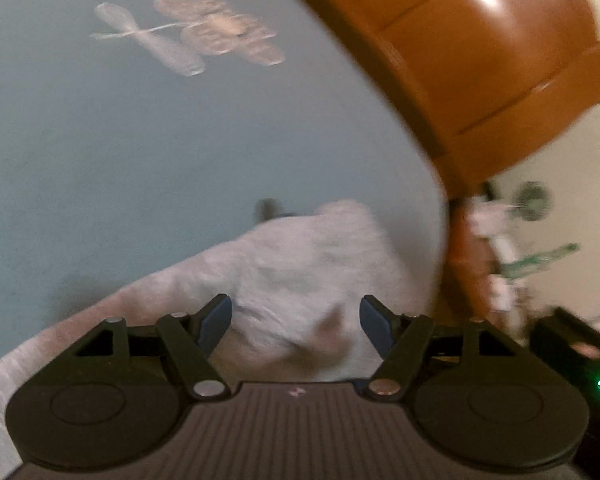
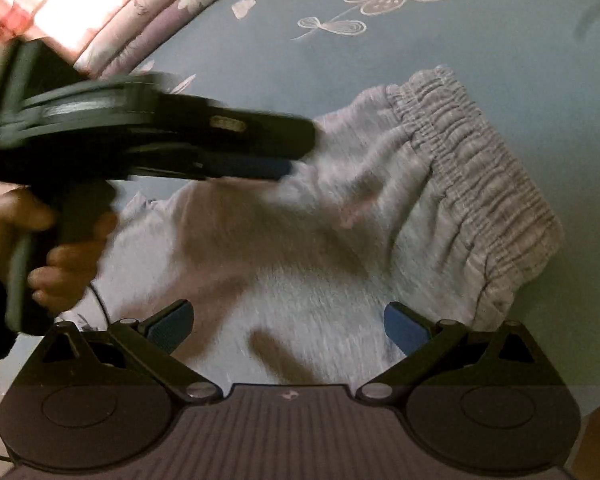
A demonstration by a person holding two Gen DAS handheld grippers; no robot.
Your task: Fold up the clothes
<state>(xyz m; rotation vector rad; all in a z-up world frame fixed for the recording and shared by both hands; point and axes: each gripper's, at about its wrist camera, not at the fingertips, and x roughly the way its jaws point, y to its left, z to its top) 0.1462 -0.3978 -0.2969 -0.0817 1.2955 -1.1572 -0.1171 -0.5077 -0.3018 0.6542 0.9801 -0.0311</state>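
**Both grippers closing in on the grey sweatpants**

The bed [image 2: 520,60], under a pale blue sheet with flower prints, fills most of both views, with a wooden headboard [image 1: 480,60] at its edge. On the sheet lie the sweatpants [image 2: 340,240], grey, rumpled and loosely doubled over, the gathered waistband [image 2: 472,168] lying on the side away from the left gripper.

The left gripper [image 1: 296,320] angles down over one end of the cloth, its jaws spread with nothing pinched between them; from the right wrist view its blue pads [image 2: 256,168] seem to sit right at the fabric, though blur keeps me from saying whether they touch. A hand [image 2: 56,252] grips its handle. The right gripper [image 2: 288,326] hovers over the near part of the pants, jaws spread wide as well, holding nothing.

To do this step well, I judge each gripper should catch an edge rather than the middle (a pinch mid-panel only bunches the cloth). Take the layers together at the waistband and the far end, pull lightly apart to flatten the wrinkles, then bring one end over the other. The knit looks soft and thick, so a firm pinch seems wise.
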